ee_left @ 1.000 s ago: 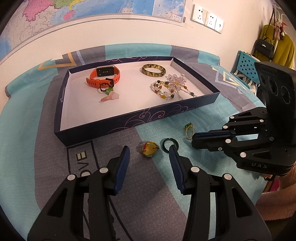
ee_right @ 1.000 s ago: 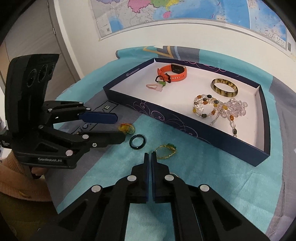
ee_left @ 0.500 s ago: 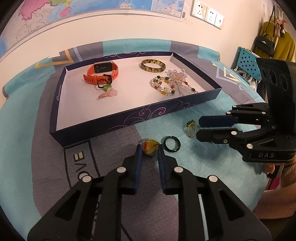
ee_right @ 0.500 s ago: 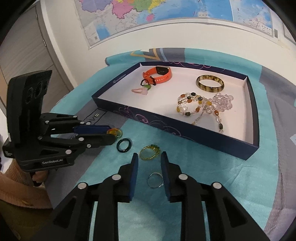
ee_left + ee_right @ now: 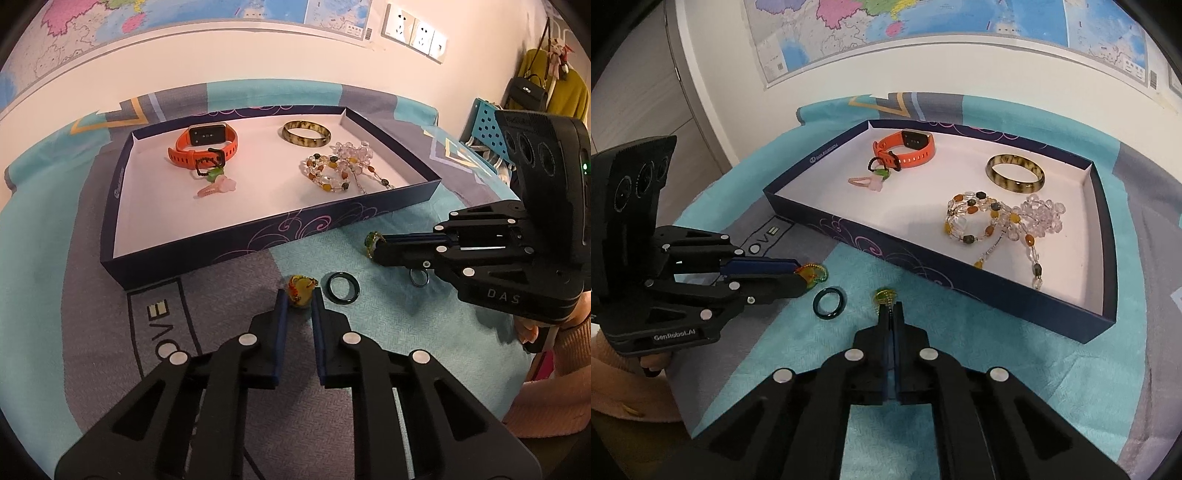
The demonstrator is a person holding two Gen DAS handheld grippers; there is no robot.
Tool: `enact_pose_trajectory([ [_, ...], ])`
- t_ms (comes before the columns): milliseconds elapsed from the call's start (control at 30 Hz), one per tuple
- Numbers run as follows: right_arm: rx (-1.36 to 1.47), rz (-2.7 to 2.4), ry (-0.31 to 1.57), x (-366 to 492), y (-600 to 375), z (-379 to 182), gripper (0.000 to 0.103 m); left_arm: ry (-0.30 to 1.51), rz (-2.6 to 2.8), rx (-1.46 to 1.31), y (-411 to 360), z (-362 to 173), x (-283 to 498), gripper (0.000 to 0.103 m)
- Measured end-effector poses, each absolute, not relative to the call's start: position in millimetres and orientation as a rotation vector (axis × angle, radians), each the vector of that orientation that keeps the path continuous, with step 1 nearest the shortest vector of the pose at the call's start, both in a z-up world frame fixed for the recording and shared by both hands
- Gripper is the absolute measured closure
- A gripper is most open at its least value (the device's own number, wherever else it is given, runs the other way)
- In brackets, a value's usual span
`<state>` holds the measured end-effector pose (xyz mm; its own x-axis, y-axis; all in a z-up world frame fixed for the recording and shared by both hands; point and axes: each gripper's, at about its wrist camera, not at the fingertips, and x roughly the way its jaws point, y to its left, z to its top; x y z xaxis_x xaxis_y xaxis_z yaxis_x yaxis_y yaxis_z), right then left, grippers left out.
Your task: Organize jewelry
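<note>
My left tongs (image 5: 297,301) pinch the yellow ring (image 5: 301,290); right tongs (image 5: 891,312) hold the gold ring (image 5: 884,297). I'd lift both straight, then lower gently into the box (image 5: 258,236).

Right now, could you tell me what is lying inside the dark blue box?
Inside the box lie an orange watch, a pink hair clip, a black-and-green hair tie, a mottled bangle and beaded strands. The near wall hides a strip of floor.

A lived-in home room: ahead of the tools a patterned bedspread (image 5: 55,258), beyond it a wall map (image 5: 923,22) and sockets (image 5: 413,33), with a coat and handbag (image 5: 532,88) hanging far right.
</note>
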<state>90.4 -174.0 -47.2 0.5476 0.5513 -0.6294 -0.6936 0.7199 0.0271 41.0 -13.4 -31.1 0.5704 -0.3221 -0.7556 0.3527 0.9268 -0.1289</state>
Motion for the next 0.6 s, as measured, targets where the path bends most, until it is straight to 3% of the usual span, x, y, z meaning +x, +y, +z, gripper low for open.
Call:
enact_pose_trajectory([
  [433,-0.183,0.766,0.637,83,-190,-40,0.102,0.876,-0.403,0.038,-13,-29,38,0.095],
  [533,-0.174,0.767,0.634,82,-193,-40,0.102,0.869,-0.380,0.052,-14,-29,38,0.071],
  [600,-0.169,0.769,0.631,81,-193,-39,0.102,0.858,-0.369,0.070,-16,-28,39,0.069],
])
